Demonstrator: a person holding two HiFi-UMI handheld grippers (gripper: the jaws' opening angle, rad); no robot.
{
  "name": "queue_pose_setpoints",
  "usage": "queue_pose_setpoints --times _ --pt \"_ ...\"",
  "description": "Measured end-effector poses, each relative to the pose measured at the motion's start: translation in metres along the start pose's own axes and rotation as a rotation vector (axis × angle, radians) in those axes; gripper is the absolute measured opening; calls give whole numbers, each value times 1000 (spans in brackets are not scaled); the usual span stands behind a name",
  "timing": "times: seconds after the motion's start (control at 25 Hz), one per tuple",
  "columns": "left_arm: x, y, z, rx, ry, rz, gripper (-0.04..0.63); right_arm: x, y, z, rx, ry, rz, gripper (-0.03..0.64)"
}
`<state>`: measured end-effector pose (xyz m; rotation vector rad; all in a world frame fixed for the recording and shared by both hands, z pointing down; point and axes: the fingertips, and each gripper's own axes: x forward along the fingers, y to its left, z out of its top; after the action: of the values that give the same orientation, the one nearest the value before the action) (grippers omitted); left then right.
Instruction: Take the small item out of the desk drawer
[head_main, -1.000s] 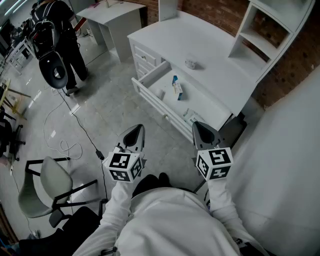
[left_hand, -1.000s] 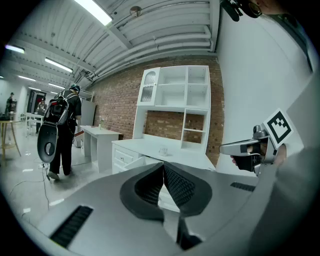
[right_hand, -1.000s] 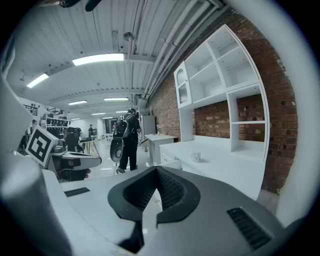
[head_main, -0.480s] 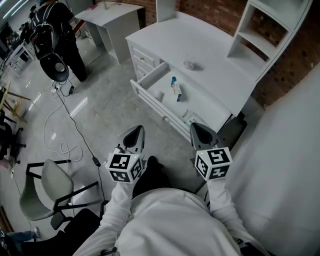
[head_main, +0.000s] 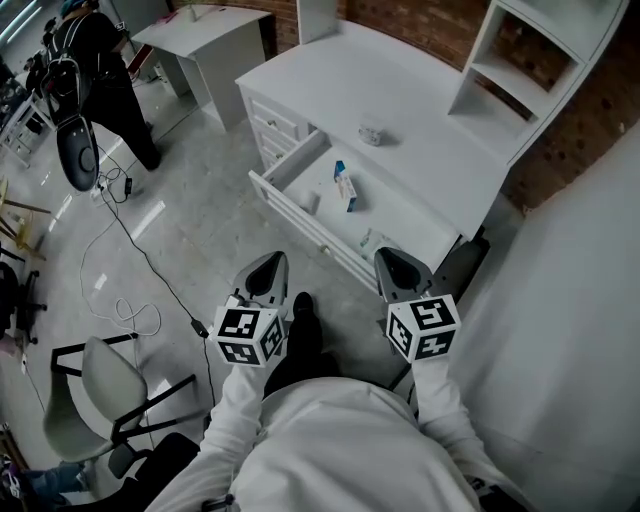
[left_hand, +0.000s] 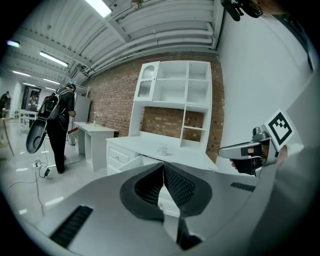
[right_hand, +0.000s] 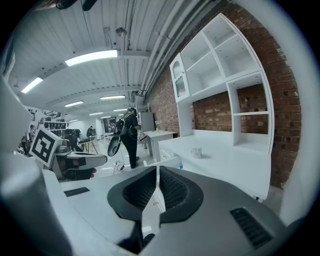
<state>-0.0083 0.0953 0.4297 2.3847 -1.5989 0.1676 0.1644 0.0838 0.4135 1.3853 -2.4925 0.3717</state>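
Note:
The white desk (head_main: 420, 100) has its upper drawer (head_main: 290, 204) pulled open. Inside lie a small blue-and-white box (head_main: 345, 187), a small white item (head_main: 310, 203) and a pale packet (head_main: 372, 242) near the front. My left gripper (head_main: 265, 274) and right gripper (head_main: 398, 268) hover side by side above the floor, short of the drawer, both shut and empty. In the left gripper view the jaws (left_hand: 163, 166) meet with nothing between them. The right gripper's jaws (right_hand: 157, 170) are likewise pressed together and empty.
A small jar (head_main: 371, 132) stands on the desktop, under a white shelf unit (head_main: 520, 50). A person (head_main: 90, 70) stands at the far left by a second desk (head_main: 200, 30). A chair (head_main: 90, 400) and a floor cable (head_main: 130, 260) lie to my left.
The view has shifted so the desk and drawer sit a little lower and further left. A dark shoe now shows between the grippers. The person in the background has moved left. Both grippers stay shut.

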Motion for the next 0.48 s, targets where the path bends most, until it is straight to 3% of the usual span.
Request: queue_pose_setpoints --times 0.48 --pt "69 61 17 -22 24 -14 20 81 -25 23 1 27 -22 53"
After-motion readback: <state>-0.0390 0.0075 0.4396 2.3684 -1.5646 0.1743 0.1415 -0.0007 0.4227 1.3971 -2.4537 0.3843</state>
